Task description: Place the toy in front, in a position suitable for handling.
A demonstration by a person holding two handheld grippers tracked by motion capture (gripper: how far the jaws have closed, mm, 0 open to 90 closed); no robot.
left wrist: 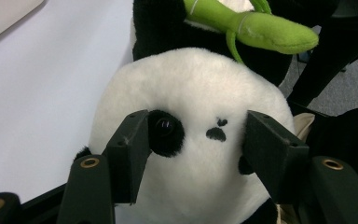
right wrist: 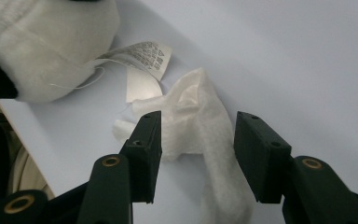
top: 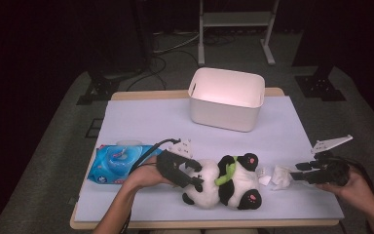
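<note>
pinning the plush panda (top: 226, 183) by its head, the left gripper (top: 195, 174) has its fingers (left wrist: 129, 149) pressed on either side of the white face, one beside the black eye patch and the other at the far cheek, so the toy looks held in a grasp that keeps it from sliding. the panda lies on its back on the pale surface (top: 151, 122), near the front edge, feet with pink soles pointing right and a green bamboo stalk (left wrist: 256, 25) across its chest. steadying it this way seems meant to leave the body exposed for wiping.

the right gripper (top: 298, 171) sits just right of the panda with its fingers (right wrist: 144, 140) parted and released; a crumpled white wet wipe (right wrist: 196, 121) lies on the surface between them, and nothing presses on it. the wipe rests just beside the toy's sewn-in care label (right wrist: 144, 56), within easy reach of the fur.

a blue pack of wet wipes (top: 119, 163) lies behind the left hand, handy as the likely source of the wipe. a white plastic bin (top: 226, 100) stands at the back of the surface, well apart, probably for waste.
</note>
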